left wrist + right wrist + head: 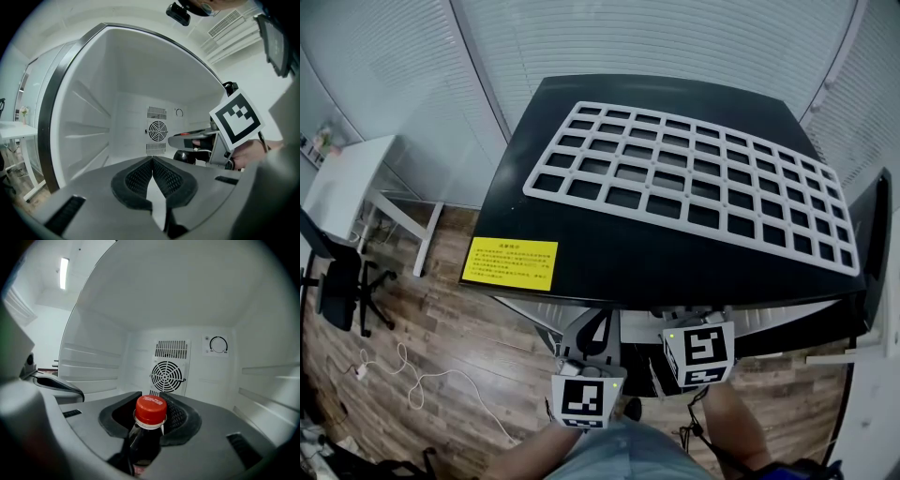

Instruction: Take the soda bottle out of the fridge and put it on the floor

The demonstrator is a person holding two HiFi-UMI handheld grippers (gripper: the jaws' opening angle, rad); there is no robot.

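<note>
The right gripper [151,398] has its fingers partly open on either side of the soda bottle's [145,439] neck. Both ribbed black pads still show their inner faces, so no firm squeeze can be seen. The left gripper [152,161] has its fingers closed tip to tip, with nothing between them.

The bottle stands upright inside the fridge [187,310], low at the centre of the right gripper view. It is clear plastic filled with dark drink and has a glossy red screw cap [151,409].

The fridge lining is smooth white plastic with moulded shelf ridges. On its back wall are a round fan grille [168,376] and a dial [218,344].
</note>
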